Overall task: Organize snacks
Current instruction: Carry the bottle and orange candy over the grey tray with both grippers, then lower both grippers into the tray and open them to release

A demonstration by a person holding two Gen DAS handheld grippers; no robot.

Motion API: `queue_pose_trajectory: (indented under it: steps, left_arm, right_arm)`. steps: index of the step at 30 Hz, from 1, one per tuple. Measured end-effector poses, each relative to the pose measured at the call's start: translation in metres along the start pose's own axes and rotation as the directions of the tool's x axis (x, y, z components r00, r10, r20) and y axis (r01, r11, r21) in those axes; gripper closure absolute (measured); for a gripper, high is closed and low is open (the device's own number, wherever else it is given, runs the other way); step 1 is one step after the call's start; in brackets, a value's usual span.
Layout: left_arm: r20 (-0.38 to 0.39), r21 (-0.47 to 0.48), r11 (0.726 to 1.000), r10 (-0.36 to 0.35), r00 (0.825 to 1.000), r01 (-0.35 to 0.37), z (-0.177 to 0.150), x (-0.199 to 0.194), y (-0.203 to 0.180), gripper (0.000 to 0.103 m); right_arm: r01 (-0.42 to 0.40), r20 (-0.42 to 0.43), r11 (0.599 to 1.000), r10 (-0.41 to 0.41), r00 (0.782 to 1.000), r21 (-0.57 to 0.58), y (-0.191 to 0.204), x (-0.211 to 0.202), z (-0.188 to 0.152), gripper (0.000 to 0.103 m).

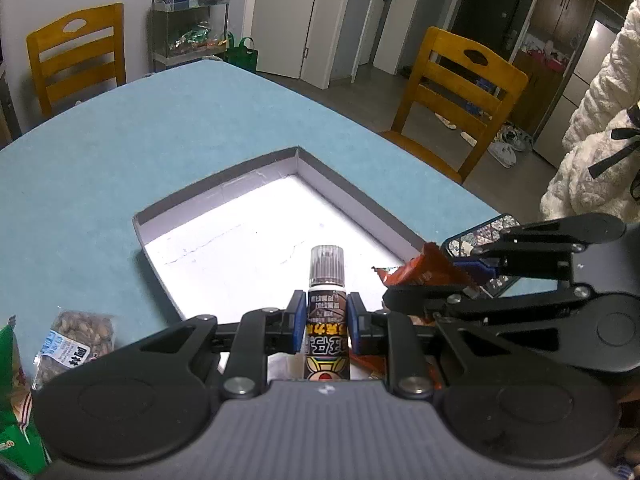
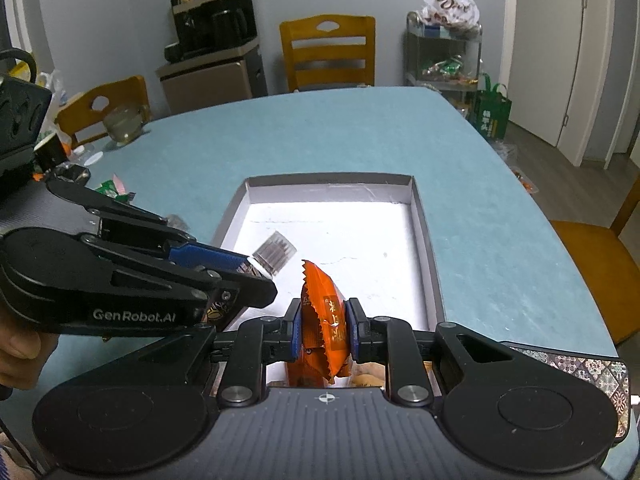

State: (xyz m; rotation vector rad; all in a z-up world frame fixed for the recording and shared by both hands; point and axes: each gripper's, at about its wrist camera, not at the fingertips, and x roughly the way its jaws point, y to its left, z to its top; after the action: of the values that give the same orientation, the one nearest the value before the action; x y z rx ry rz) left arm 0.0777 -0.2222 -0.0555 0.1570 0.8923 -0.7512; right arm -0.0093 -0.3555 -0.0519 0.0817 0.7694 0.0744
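My left gripper (image 1: 327, 322) is shut on a small dark bottle (image 1: 327, 280) with a clear ribbed cap, held over the near end of the shallow white-floored box (image 1: 224, 196). From the right wrist view the same bottle (image 2: 275, 255) sticks out of the left gripper (image 2: 240, 276) above the box's (image 2: 424, 240) left side. My right gripper (image 2: 323, 330) is shut on an orange snack packet (image 2: 326, 312) with a serrated top edge, held upright over the box's near end. In the left wrist view that packet (image 1: 424, 270) shows beside the right gripper (image 1: 460, 276).
A blue table (image 1: 120, 140) carries the box. A bag of nuts (image 1: 76, 340) and a green packet (image 1: 12, 400) lie at the left; small green wrappers (image 2: 114, 192) and a glass bowl (image 2: 122, 122) sit further off. A phone (image 1: 480, 240) lies by the box. Wooden chairs (image 1: 460, 92) surround the table.
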Motion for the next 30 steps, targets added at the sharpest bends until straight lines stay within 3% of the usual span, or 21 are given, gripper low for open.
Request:
queue_pose_trajectory:
  steps: [16, 30]
  left_arm:
    - [-0.064, -0.036, 0.999, -0.015, 0.998, 0.013, 0.001, 0.029, 0.002, 0.085]
    - [-0.034, 0.013, 0.999, 0.034, 0.999, -0.034, 0.003, 0.023, -0.007, 0.077]
  right_arm:
    - [0.03, -0.043, 1.0, -0.03, 0.999, -0.003, 0.002, 0.012, -0.002, 0.078]
    - [0.029, -0.016, 0.999, -0.029, 0.999, 0.014, -0.001, 0.004, -0.005, 0.078]
